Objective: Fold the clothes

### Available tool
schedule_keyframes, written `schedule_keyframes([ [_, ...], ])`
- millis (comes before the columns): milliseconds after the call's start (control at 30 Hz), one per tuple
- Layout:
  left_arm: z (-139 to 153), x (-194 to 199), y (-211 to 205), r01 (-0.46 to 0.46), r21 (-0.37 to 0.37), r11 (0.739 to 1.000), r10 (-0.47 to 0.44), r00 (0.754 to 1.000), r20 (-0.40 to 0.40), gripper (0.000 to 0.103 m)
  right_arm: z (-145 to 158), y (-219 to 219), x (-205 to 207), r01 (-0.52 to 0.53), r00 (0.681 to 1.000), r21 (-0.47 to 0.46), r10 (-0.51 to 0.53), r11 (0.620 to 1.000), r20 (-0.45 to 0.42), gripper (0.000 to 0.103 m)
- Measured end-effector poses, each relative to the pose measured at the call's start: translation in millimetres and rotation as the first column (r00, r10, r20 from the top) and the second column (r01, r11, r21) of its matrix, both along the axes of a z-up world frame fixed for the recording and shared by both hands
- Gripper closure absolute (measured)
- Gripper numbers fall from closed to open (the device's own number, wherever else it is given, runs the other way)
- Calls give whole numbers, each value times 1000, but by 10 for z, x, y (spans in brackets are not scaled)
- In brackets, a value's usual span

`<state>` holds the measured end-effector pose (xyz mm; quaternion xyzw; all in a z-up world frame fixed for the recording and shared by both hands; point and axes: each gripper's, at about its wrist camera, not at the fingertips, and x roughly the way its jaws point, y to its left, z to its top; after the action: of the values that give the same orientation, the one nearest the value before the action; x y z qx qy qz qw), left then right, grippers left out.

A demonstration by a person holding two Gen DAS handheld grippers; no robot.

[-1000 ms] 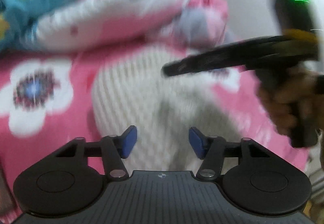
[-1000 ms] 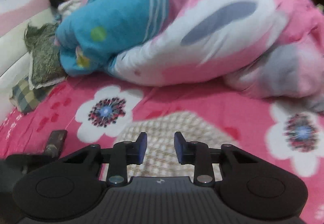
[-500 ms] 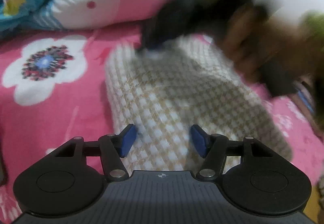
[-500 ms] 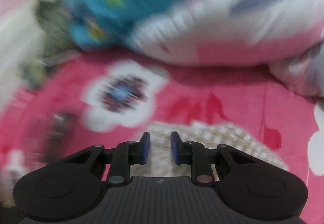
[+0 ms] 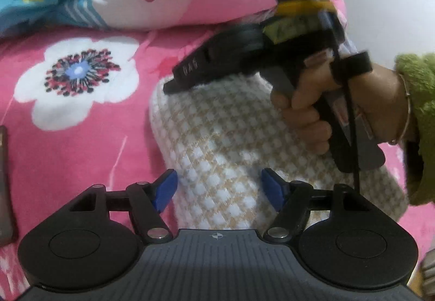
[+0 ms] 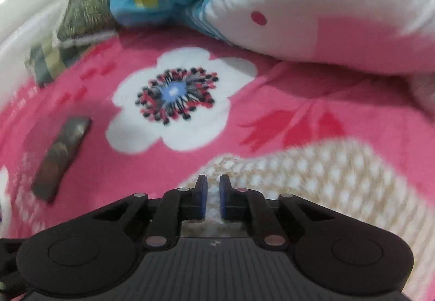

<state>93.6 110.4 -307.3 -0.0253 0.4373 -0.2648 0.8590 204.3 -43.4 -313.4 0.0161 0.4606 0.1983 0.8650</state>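
Both claws work over the bed (image 6: 89, 75), whose pink sheet with big white flowers fills each view. Piled along its far edge is a rolled quilt (image 6: 312, 15) in white, pink and blue. Nearer the front edge lies the folded checked garment (image 5: 233, 143), cream and tan, flat on the sheet.

Spread wide, the left claw (image 5: 218, 189) has just been opening; its blue pads stand on either side of the cloth's near end, pressing on nothing. Nearly closed, the right claw (image 6: 212, 199) has just been shutting, and its pads pinch a raised edge of the garment at its far left corner. A hand (image 5: 320, 107) in a fuzzy green sleeve (image 5: 420, 121) grips that tool's handle.

Toward the bed's left edge lies a dark flat object (image 6: 61, 155), too blurred to identify. Beyond it, a dull green cushion (image 6: 81, 7) is partly cut off.
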Motion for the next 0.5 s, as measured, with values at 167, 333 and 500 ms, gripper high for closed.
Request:
schedule_keyframes([
  [167,26,-40,-4,46,14,999,-46,999,0,31,666,-157,-237,95,994,18,-96,995,57,96],
  [333,9,-17,-8,72,28,997,-72,997,6,31,363,-580,-278,247,969,-62,-248,967,-2,96],
  [500,77,1,-114,122,96,988,-124,992,22,31,-28,-818,-210,340,938,-24,-341,940,-61,99],
])
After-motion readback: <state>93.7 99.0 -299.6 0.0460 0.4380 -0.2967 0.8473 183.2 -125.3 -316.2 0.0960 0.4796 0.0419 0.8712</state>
